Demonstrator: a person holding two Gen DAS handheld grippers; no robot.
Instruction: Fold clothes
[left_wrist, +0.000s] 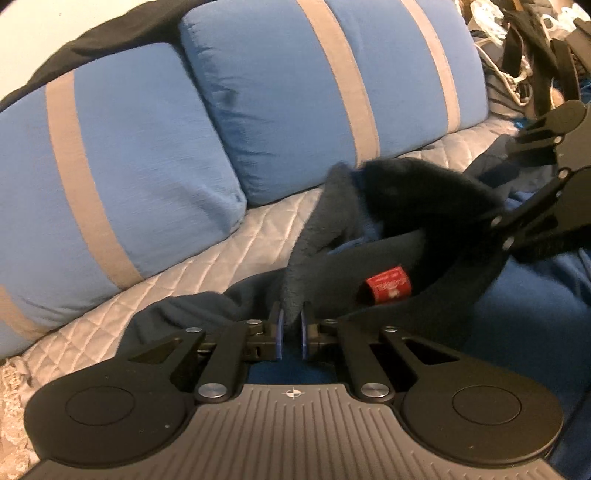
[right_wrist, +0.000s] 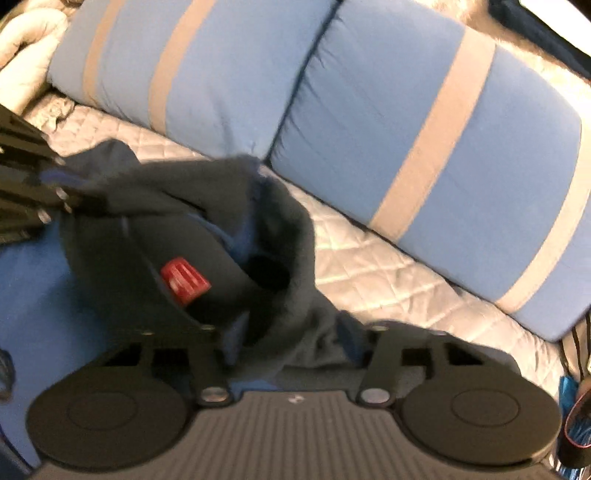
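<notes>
garment: a dark navy fleece top (left_wrist: 399, 206) with a red tag (left_wrist: 388, 287) inside the neck, bunched up and partly lifted off the bed's quilted cover (left_wrist: 207, 266)
landmark: the two blue pillows with grey stripes (left_wrist: 332, 92), the garment sits right in front of them, more or less below the seam between the pair
left gripper (left_wrist: 291, 328): pretty much closed, blue pads (left_wrist: 279, 332) pinching a fold of the fleece edge on the side nearer the pillows
right gripper (right_wrist: 291, 332): jaws about halfway apart, fleece lies between them, but it's too blurry to tell if the pads actually press on it
blue fabric (left_wrist: 517, 314): spread under the garment, on the side away from the pillows
clutter (left_wrist: 524, 48): dark straps and pale stuff piled past the pillows' end
</notes>
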